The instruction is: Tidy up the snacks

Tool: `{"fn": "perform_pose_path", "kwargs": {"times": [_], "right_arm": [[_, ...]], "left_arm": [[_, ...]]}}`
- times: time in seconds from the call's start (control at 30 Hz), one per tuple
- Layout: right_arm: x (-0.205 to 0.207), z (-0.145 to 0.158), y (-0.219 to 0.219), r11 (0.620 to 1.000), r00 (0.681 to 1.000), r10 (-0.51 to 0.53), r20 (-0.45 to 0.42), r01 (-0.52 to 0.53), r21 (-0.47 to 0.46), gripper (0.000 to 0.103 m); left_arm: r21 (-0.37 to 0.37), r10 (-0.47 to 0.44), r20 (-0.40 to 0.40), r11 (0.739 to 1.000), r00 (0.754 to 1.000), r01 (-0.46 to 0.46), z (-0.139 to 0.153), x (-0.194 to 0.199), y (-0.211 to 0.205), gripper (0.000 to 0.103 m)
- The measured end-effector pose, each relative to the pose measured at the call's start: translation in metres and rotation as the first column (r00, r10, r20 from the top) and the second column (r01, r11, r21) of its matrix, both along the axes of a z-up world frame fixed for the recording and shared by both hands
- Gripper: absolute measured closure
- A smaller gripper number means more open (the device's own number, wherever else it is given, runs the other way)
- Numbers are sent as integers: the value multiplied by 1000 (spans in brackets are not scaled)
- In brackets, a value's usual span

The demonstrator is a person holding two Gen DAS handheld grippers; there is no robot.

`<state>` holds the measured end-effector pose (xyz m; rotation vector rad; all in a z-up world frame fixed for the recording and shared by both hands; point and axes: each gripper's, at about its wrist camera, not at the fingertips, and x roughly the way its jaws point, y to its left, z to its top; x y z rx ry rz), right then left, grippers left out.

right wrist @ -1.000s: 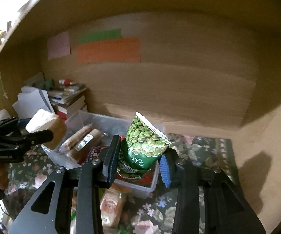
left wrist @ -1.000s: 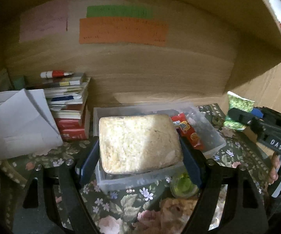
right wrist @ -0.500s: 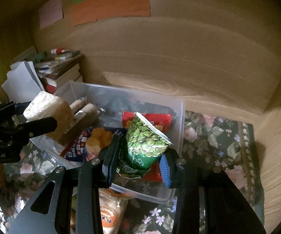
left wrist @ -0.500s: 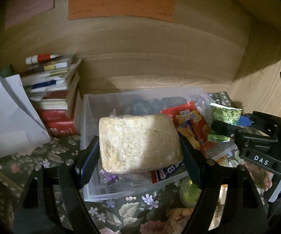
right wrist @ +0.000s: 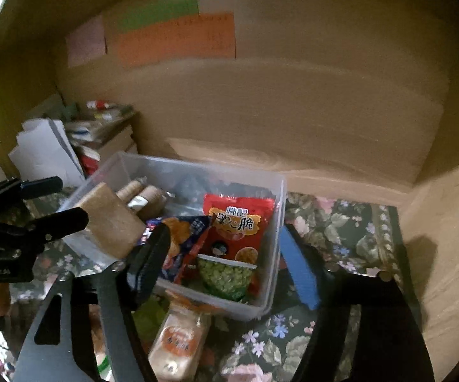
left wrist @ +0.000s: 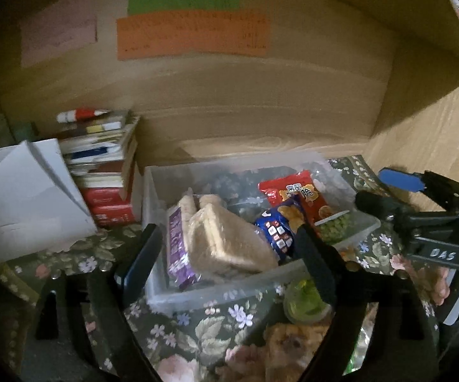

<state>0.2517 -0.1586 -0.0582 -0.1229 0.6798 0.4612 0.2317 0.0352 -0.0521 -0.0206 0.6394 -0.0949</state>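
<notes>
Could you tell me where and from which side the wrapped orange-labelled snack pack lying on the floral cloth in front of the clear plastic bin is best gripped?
Grip the wrapped orange-labelled snack pack across its narrow width near the middle, coming from above. It lies flat on the floral cloth just in front of the clear plastic bin, with its long sides exposed, so the right tool can probably straddle it.

My right claw (right wrist: 223, 261) opening just now, hanging spread over clear bin (right wrist: 274, 184); green pea packet (right wrist: 226, 275) lying loose inside, against red snack bag (right wrist: 239, 222).
</notes>
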Motion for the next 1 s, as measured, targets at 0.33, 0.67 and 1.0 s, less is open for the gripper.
{"fn": "perform_pose_path", "kwargs": {"times": [0.33,0.67,1.0], "right_arm": [[-59,7,-12,1000,997,-27,66,26,11,13],[-100,-29,-14,998,999,-39,-32,41,53,9],[-111,-61,-5,993,989,-57,-137,70,95,5]], "left_arm": [[12,11,-2,1000,1000,-11,-11,-57,4,6],[33,37,-37,999,999,-36,-56,-114,13,4],[14,3,-82,1000,997,-2,-88,-142,0,4]]}}
